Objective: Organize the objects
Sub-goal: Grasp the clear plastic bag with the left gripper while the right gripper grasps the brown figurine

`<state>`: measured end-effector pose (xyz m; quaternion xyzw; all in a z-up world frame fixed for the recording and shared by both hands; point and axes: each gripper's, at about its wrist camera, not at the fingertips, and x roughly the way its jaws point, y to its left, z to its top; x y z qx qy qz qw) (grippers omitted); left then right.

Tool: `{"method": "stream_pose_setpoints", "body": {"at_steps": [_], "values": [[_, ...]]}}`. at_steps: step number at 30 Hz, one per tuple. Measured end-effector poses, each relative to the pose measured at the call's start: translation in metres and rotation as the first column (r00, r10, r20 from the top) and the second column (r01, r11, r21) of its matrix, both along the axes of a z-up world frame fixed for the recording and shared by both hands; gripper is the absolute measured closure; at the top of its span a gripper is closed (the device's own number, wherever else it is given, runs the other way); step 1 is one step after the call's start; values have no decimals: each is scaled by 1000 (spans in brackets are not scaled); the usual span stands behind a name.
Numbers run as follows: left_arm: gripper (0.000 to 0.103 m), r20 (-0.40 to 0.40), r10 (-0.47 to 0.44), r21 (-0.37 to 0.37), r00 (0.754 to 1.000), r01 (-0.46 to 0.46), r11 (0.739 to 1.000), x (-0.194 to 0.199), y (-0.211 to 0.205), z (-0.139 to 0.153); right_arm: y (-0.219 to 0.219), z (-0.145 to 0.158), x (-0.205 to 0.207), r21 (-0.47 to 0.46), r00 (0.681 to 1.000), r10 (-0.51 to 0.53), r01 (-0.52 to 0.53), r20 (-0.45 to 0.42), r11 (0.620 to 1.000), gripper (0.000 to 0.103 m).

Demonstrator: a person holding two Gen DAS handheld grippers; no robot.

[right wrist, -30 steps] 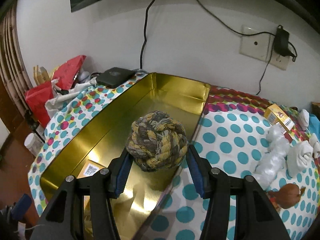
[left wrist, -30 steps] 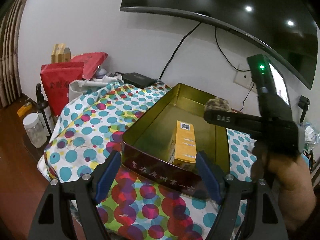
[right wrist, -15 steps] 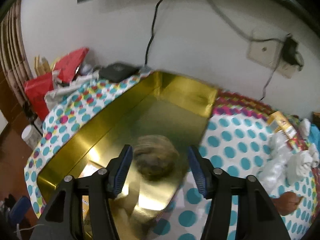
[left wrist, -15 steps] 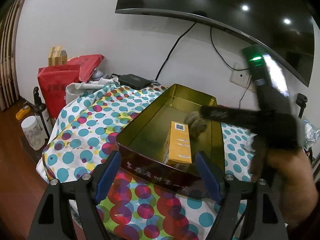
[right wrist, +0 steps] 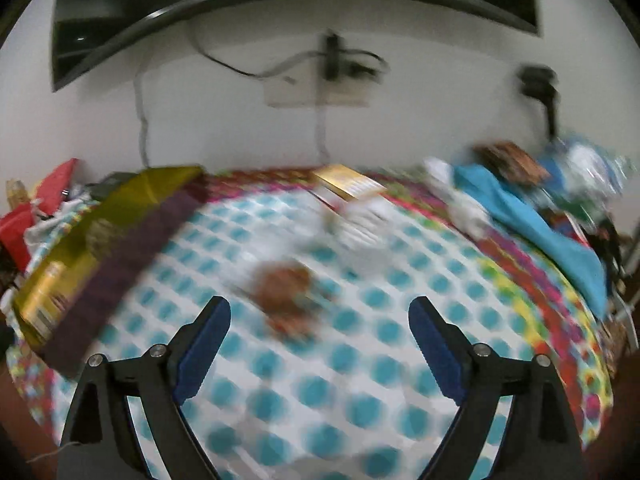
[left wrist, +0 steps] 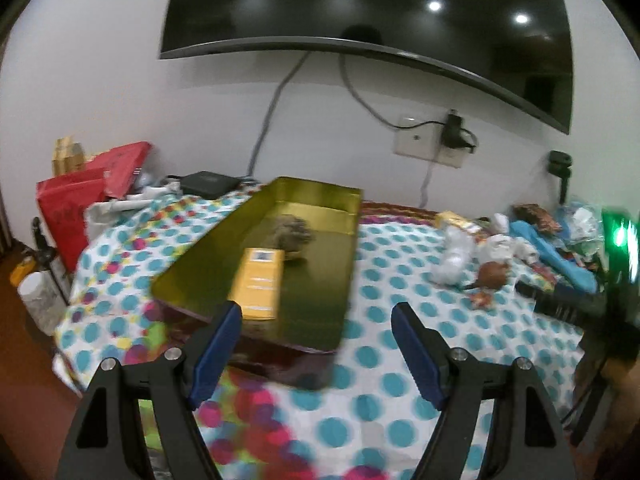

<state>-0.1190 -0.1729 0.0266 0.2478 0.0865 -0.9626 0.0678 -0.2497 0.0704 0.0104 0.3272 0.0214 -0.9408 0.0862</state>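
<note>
Polka-dotted cloth (left wrist: 400, 360), teal spots on white with a patch of pink and multicolour dots at the near edge, covers the whole work surface. A long gold tin tray (left wrist: 208, 248) with a dark red outer wall sits on it toward the left; inside lie a yellow box (left wrist: 260, 284) flat on the tray floor and, just behind it, a rope ball (left wrist: 292, 234), the two close or touching, which cannot be told. To the right of the tray, well apart from it, the cloth carries white crumpled items (left wrist: 454, 256), a small brown object (left wrist: 492, 274), a second yellow box (right wrist: 348, 184) near the wall and a blue fabric piece (right wrist: 532, 224). The white wall holds a curved dark television (left wrist: 360, 20), hanging cables and a socket plate (left wrist: 428, 146). A red bag (left wrist: 68, 208) stands at the table's far left corner. The left gripper (left wrist: 316, 340) hangs over the tray's near end, its jaws spread wide and holding nothing. The right gripper (right wrist: 320, 332), likewise spread and empty, hangs above bare cloth just short of the brown object; its view is heavily blurred.
</note>
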Motion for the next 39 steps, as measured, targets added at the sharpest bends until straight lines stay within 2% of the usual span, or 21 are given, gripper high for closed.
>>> {"method": "stream_pose_setpoints", "body": {"at_steps": [3, 6, 8, 11, 13, 16, 20, 22, 25, 26, 28, 29, 34, 39], "values": [[24, 14, -74, 28, 997, 74, 997, -21, 29, 0, 27, -22, 0, 15, 998, -34, 33, 59, 999, 13], [24, 34, -148, -53, 988, 150, 987, -52, 67, 0, 46, -36, 0, -6, 994, -44, 45, 99, 999, 13], [24, 56, -170, -82, 984, 174, 981, -73, 87, -1, 57, -38, -2, -54, 993, -39, 46, 115, 997, 13], [24, 91, -193, -87, 977, 201, 976, -111, 102, -4, 61, -39, 1, -60, 992, -43, 51, 121, 997, 13], [24, 120, -202, -97, 972, 214, 972, -133, 109, -7, 66, -41, 0, -98, 990, -35, 49, 133, 994, 12], [24, 197, -219, -108, 956, 243, 964, -170, 121, -18, 68, -42, -3, -132, 987, -30, 51, 157, 990, 9], [24, 251, -229, -119, 940, 265, 957, -198, 130, -33, 66, -43, -6, -144, 986, -6, 31, 166, 989, 3], [24, 259, -249, -95, 933, 282, 955, -206, 133, -36, 67, -43, -6, -151, 986, 3, 22, 166, 988, 2], [24, 292, -272, -111, 917, 315, 943, -220, 146, -41, 71, -43, -5, -190, 988, 10, 20, 157, 982, 2], [26, 303, -280, -105, 911, 324, 940, -224, 149, -44, 73, -42, -4, -200, 988, 10, 21, 154, 980, 2], [45, 344, -295, -84, 892, 342, 936, -232, 152, -50, 74, -43, -4, -216, 989, 10, 23, 151, 976, 2], [66, 359, -292, -78, 887, 341, 937, -235, 153, -52, 75, -42, -5, -218, 989, 11, 22, 150, 976, 2], [70, 369, -287, -32, 884, 321, 947, -234, 148, -53, 76, -43, -4, -231, 989, 11, 23, 147, 973, 2], [71, 313, -212, -64, 926, 243, 968, -192, 134, -40, 76, -43, -4, -218, 989, 12, 21, 150, 976, 2]]}}
